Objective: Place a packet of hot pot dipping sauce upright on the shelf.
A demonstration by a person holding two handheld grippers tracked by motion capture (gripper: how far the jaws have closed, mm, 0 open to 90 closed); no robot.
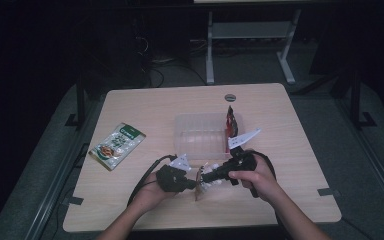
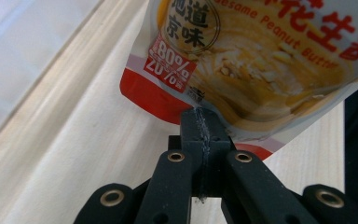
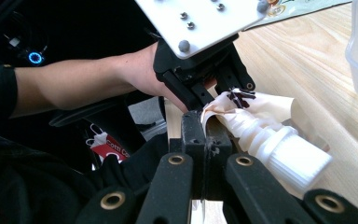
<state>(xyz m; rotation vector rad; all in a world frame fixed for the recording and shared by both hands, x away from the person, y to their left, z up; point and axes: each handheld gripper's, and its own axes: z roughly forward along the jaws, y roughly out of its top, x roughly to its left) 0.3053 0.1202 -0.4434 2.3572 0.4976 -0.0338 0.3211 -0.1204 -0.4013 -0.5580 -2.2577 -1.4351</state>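
While two tongs (image 1: 196,184) (image 1: 203,176) pinch one spouted pouch (image 2: 261,70), one green packet (image 1: 117,145) lies apart.

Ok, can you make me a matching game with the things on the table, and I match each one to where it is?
Things:
1. green snack packet
2. clear plastic tub
3. sesame peanut butter pouch with a white cap
4. dark red sachet

Places:
A. standing at the tub's right end
B. pinched between both grippers
C. lying flat on the table's left side
D. in the middle of the table

Pairs: 1-C, 2-D, 3-B, 4-A
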